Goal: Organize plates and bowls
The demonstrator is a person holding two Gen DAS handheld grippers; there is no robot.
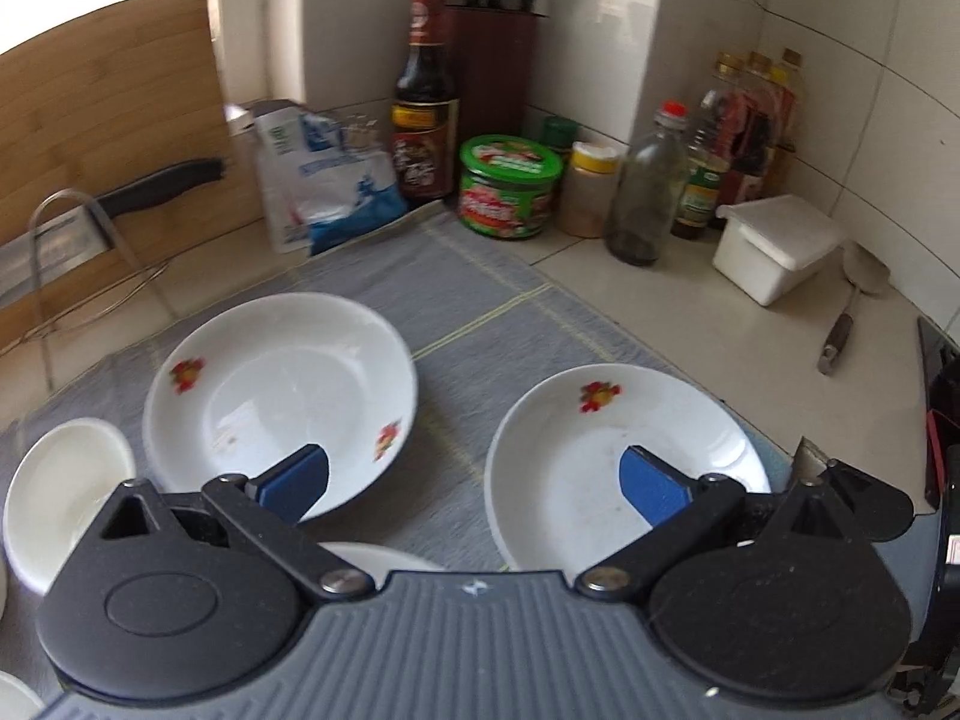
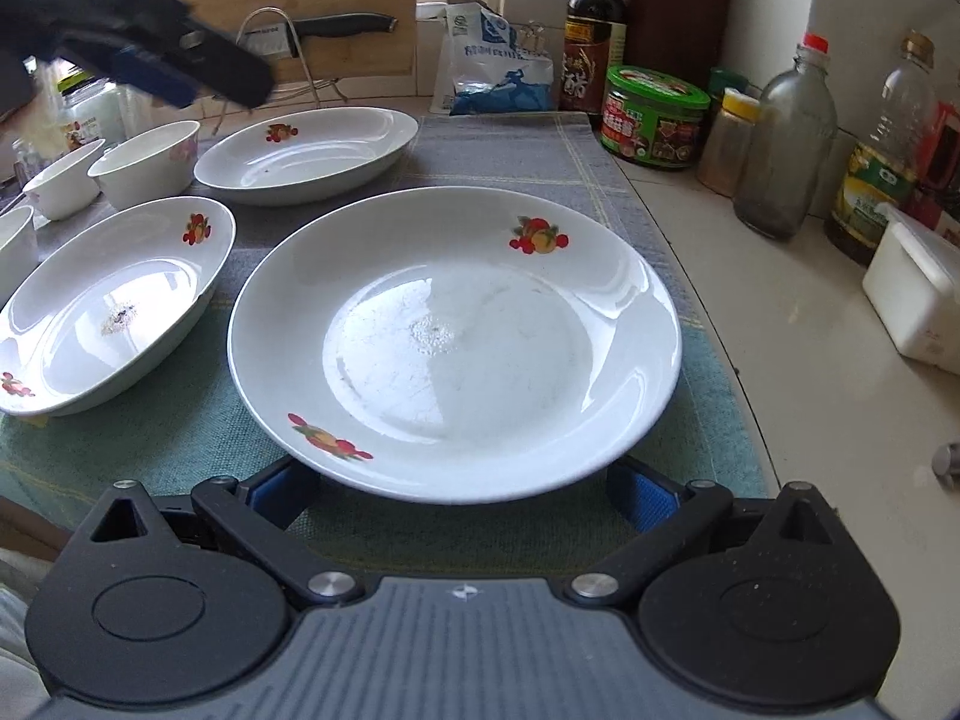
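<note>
Three white fruit-print plates lie on a grey cloth (image 2: 510, 144): a large plate (image 2: 456, 336) nearest, a deep plate (image 2: 114, 306) to its left, another deep plate (image 2: 306, 150) behind. Small white bowls (image 2: 150, 162) stand at the far left. My right gripper (image 2: 462, 495) is open, its blue pads low on either side of the large plate's near rim. My left gripper (image 1: 474, 483) is open in the air above the gap between the far plate (image 1: 279, 402) and the large plate (image 1: 624, 468); it appears in the right wrist view as the left gripper (image 2: 180, 72) at top left.
Sauce bottles (image 1: 423, 108), a green jar (image 1: 510, 186), a glass bottle (image 1: 648, 192) and a white lidded box (image 1: 774, 246) line the tiled corner. A spatula (image 1: 852, 306) lies by the box. A cutting board (image 1: 108, 114) with a knife (image 1: 162, 186) leans at the left.
</note>
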